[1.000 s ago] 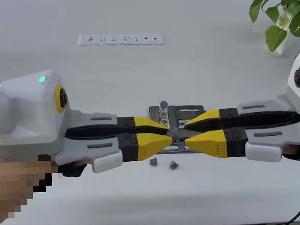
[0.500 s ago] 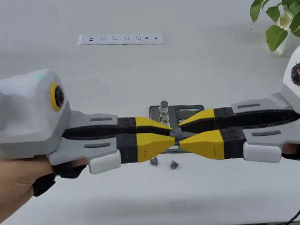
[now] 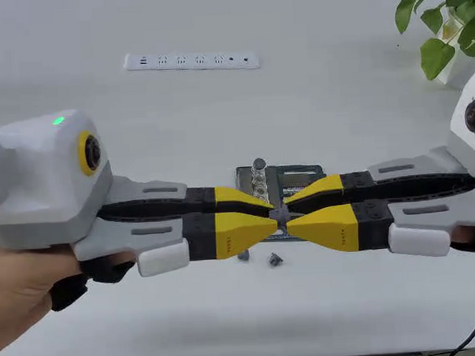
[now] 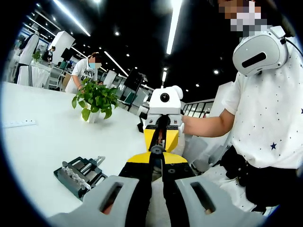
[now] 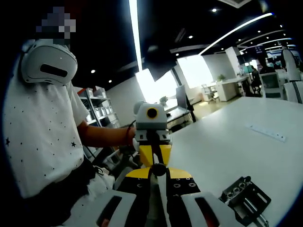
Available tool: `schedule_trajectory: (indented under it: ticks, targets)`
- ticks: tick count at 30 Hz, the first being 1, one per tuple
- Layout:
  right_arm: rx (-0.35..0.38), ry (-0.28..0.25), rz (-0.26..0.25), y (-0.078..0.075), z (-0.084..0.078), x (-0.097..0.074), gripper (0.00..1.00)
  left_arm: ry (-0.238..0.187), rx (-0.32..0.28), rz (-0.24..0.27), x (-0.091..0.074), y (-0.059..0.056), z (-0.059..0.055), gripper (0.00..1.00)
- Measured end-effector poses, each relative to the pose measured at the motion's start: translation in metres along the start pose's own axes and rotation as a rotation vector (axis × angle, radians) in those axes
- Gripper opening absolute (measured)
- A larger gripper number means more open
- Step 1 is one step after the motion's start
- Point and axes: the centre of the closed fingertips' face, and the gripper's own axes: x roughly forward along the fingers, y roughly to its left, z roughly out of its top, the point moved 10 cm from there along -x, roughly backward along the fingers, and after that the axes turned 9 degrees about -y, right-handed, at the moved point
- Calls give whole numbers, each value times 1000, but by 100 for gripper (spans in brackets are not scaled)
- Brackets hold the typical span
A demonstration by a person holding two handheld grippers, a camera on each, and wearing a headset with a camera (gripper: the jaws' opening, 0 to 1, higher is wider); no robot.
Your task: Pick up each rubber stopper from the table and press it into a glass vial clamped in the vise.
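Note:
A small grey rubber stopper (image 3: 280, 216) is held in the air above the vise, between the tips of both grippers, which meet nose to nose. My left gripper (image 3: 269, 214) comes in from the left and my right gripper (image 3: 291, 216) from the right, both shut on the stopper. It shows as a dark round piece at the jaw tips in the left gripper view (image 4: 156, 149) and the right gripper view (image 5: 158, 169). The vise (image 3: 299, 178) holds a row of glass vials (image 3: 259, 179); the far one has a stopper (image 3: 259, 164) in it. Two loose stoppers (image 3: 243, 256) (image 3: 275, 260) lie in front.
A white power strip (image 3: 191, 62) lies at the back of the white table. A potted plant (image 3: 447, 19) stands at the back right. A black cable (image 3: 473, 337) runs along the front right edge. The vise (image 4: 80, 172) (image 5: 244, 196) sits low beside the jaws in both gripper views.
The two grippers have stayed tip to tip on the stopper; their meeting point has drifted slightly right and down. The vise and loose stoppers have not moved.

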Motion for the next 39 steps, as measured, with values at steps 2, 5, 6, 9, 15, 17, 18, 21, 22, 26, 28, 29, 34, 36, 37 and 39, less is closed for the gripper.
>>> schedule_trajectory:
  ticks: [2, 5, 6, 9, 15, 17, 18, 21, 22, 26, 28, 29, 34, 36, 37, 39]
  targets:
    - [-3, 2, 9, 1, 0, 0, 7, -4, -9, -7, 0, 0, 0, 3]
    - [-10, 6, 18, 0, 1, 0, 7, -11, -23, -14, -1, 0, 0, 3]
    - [-10, 7, 20, 0, 1, 0, 7, -12, -29, -15, -1, 0, 0, 3]
    - [-13, 9, 31, 1, 2, 0, 7, -18, -40, -23, -2, 0, 0, 3]
    - [-20, 7, 42, 2, 4, 1, 6, -36, -65, -35, -3, 0, 0, 3]
    - [-30, 16, 41, 2, 5, 2, 6, -33, -60, -33, -3, -1, 0, 3]
    - [-30, 16, 41, 2, 5, 2, 6, -34, -61, -34, -4, -1, 0, 3]
    - [-33, 13, 38, 2, 6, 2, 5, -41, -61, -35, -4, -1, 1, 3]
    - [-31, 12, 36, 2, 6, 2, 5, -43, -61, -33, -4, -1, 1, 3]
    - [-40, 21, 33, 3, 6, 2, 5, -42, -56, -32, -4, 0, 0, 3]
    - [-42, 28, 31, 3, 6, 2, 5, -38, -51, -30, -4, 0, 0, 3]
    - [-43, 30, 30, 2, 6, 2, 5, -37, -53, -29, -4, 0, 0, 4]
    - [-45, 40, 23, 3, 5, 2, 5, -31, -48, -22, -4, 0, -1, 4]
    - [-44, 44, 23, 3, 5, 2, 5, -28, -43, -22, -4, 0, -2, 4]
    - [-43, 46, 22, 3, 5, 2, 5, -27, -43, -19, -4, -1, -2, 4]
    - [-38, 49, 23, 3, 4, 3, 5, -26, -37, -18, -4, -1, -3, 4]
